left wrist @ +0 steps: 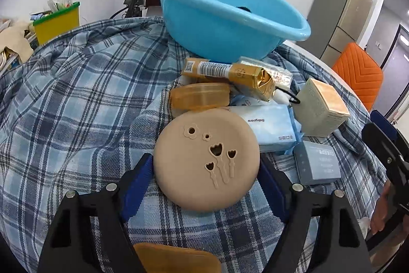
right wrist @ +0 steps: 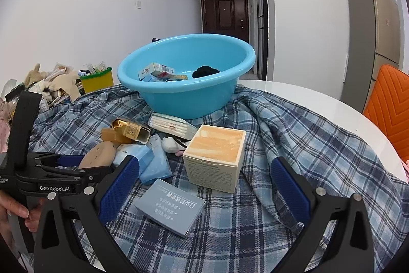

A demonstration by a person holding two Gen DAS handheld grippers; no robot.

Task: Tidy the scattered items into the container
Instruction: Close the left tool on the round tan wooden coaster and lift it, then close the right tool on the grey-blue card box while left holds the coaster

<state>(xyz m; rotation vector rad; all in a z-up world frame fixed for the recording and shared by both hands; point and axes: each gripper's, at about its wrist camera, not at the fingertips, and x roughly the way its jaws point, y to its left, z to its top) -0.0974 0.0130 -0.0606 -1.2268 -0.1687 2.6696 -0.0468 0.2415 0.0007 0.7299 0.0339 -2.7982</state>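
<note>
A blue basin (left wrist: 225, 24) (right wrist: 189, 94) stands at the back of the plaid cloth and holds small boxes and a dark item. My left gripper (left wrist: 205, 173) has its blue pads on both sides of a round tan dish (left wrist: 207, 160) with flower cut-outs; whether it grips is unclear. Beyond it lie an orange box (left wrist: 199, 96), a gold pack (left wrist: 230, 73), a blue tissue pack (left wrist: 271, 127), a cream cube box (left wrist: 319, 106) (right wrist: 214, 157) and a grey-blue box (left wrist: 317, 163) (right wrist: 171, 206). My right gripper (right wrist: 204, 181) is open and empty, just short of the cube box.
A yellow bin (left wrist: 57, 22) and clutter sit at the far left. An orange chair (right wrist: 388, 109) and a fridge (right wrist: 370, 37) stand to the right. The white table edge (right wrist: 319, 104) shows past the cloth. A tan item (left wrist: 176, 257) lies under my left gripper.
</note>
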